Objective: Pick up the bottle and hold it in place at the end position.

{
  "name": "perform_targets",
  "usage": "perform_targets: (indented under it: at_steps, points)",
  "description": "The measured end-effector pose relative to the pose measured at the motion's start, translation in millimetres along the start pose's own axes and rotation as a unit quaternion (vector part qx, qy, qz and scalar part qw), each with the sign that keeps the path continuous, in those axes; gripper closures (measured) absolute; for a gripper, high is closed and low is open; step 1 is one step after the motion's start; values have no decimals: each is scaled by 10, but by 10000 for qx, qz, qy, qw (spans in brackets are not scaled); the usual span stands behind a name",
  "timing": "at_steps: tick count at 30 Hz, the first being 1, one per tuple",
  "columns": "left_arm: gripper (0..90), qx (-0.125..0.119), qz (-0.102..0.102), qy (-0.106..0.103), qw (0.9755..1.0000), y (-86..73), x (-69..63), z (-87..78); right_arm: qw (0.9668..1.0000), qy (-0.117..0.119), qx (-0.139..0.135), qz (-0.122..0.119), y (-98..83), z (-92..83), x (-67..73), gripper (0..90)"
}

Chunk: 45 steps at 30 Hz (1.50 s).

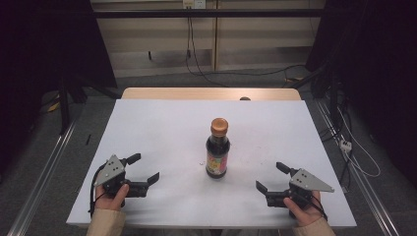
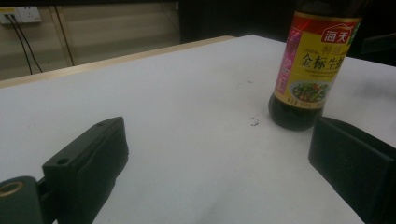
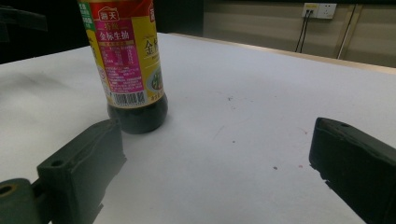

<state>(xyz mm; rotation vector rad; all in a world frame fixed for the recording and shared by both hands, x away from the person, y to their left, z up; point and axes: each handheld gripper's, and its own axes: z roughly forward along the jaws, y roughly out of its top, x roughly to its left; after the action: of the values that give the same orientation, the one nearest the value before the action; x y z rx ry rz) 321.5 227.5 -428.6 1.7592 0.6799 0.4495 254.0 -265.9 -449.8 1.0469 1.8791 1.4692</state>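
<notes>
- The bottle (image 1: 218, 148) stands upright near the middle of the counter (image 1: 162, 128), its orange cap (image 1: 219, 126) on and dark sauce filling it to the neck.
- The left hand-held gripper (image 1: 146, 168) rests near the counter's front left, jaws spread wide and empty; in the left gripper view the bottle (image 2: 310, 70) sits ahead and off towards one jaw, well apart from both.
- The right hand-held gripper (image 1: 272, 176) mirrors it at the front right, also wide open with nothing in it; in the right gripper view the bottle (image 3: 128, 65) stands just beyond one jaw, not between the two.
- The step in hand looks like the approach to a first grasp, with both tools roughly equally far from the bottle.
- To do it well, swing the chosen gripper until the bottle is centred between its jaws before advancing; closing from the present angle would likely clip one side and tip it.
- Grip the labelled body (image 3: 126, 51) low rather than the narrow neck: a tall, full bottle topples easily if pushed high.
- Keep the jaws level with the counter and close slowly, since the smooth label could slip.
- If the cap is to be turned, one gripper should brace the body while the other takes the cap from above.
</notes>
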Motion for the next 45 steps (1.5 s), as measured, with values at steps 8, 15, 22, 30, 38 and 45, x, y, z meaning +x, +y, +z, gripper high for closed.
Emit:
perform_targets:
  at_steps: [8,15,22,30,38,45]
  points:
    - [45,-49,-9,5,10000,6,-14,-5,10000,26,8,-42,28,15,6,25]
    - [46,-21,10,33,10000,4,-14,-8,9998,192,88,11,100,97,30,29]
    - [46,-73,12,64,10000,11,-9,-9,9993,334,148,-36,227,224,88,33]
    - [46,-107,-6,52,9999,26,-13,21,9981,576,237,-17,321,404,190,37]
    - [47,-118,28,20,9999,54,-17,82,9962,792,353,-96,399,499,282,44]
    - [47,-134,70,-37,9999,71,-26,106,9956,854,374,-83,460,613,391,55]
